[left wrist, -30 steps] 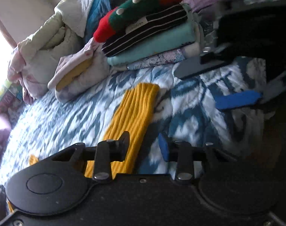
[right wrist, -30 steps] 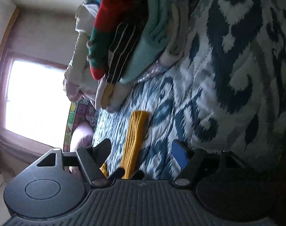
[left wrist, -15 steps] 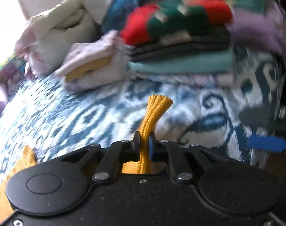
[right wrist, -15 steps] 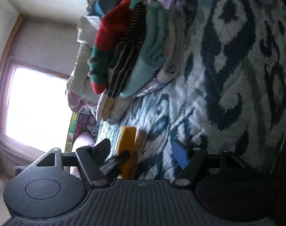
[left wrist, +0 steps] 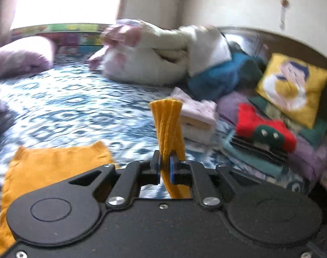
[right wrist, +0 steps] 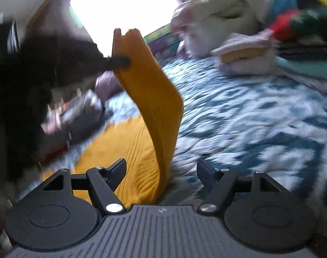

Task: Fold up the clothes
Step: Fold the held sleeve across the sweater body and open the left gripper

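A mustard-yellow ribbed knit garment [left wrist: 55,167] lies on the blue-and-white patterned bedspread [left wrist: 77,107]. My left gripper [left wrist: 165,167] is shut on its sleeve [left wrist: 167,120], whose cuff stands up past the pads. In the right wrist view the left gripper [right wrist: 120,61] holds the sleeve [right wrist: 150,99] raised above the bed, and the fabric arcs down to the garment's body [right wrist: 120,146]. My right gripper [right wrist: 161,172] stands open, low over the garment. The hanging sleeve passes between its fingers [right wrist: 118,169] without either pad pressing on it.
Stacks of folded clothes [left wrist: 260,137] sit at the right, with a pale pink-and-cream stack [left wrist: 197,118] beside them. A white bundle [left wrist: 154,60], a teal blanket [left wrist: 219,79], a yellow cushion [left wrist: 292,86] and a lilac pillow [left wrist: 21,56] line the far side under a bright window.
The left gripper closed on the yellow sleeve and lifted it off the bed. Both grippers rolled from sideways to level, and the right one moved in beside the raised sleeve.
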Action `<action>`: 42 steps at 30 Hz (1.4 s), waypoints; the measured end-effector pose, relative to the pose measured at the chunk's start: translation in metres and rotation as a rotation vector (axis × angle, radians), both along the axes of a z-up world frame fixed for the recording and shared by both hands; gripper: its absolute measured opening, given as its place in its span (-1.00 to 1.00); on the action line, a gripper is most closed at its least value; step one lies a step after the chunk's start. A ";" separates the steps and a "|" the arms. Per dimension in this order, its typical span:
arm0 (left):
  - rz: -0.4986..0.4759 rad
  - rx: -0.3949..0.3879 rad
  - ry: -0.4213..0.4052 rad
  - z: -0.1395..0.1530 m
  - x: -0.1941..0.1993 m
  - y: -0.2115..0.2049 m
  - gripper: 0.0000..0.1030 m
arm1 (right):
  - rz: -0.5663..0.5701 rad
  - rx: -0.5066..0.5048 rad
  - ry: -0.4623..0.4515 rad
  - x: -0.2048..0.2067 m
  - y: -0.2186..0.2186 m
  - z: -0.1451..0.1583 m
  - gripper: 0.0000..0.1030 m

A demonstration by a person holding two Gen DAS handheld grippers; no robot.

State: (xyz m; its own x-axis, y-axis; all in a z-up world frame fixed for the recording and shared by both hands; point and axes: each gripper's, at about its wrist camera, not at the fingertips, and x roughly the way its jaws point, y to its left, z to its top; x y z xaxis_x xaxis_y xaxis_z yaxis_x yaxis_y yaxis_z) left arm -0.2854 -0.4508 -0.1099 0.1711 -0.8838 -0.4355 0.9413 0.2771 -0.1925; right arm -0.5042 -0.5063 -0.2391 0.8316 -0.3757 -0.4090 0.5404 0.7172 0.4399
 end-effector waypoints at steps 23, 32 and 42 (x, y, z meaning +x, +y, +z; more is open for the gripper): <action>0.359 -0.120 0.256 -0.040 0.127 0.180 -0.87 | 0.134 -0.360 0.353 0.108 0.078 -0.015 -0.59; 0.411 -0.028 0.303 -0.077 0.134 0.217 -0.87 | 0.136 -0.410 0.412 0.109 0.089 -0.015 -0.67; 0.447 0.201 0.236 -0.118 0.143 0.201 -0.70 | 0.179 -0.462 0.430 0.106 0.098 -0.016 -0.66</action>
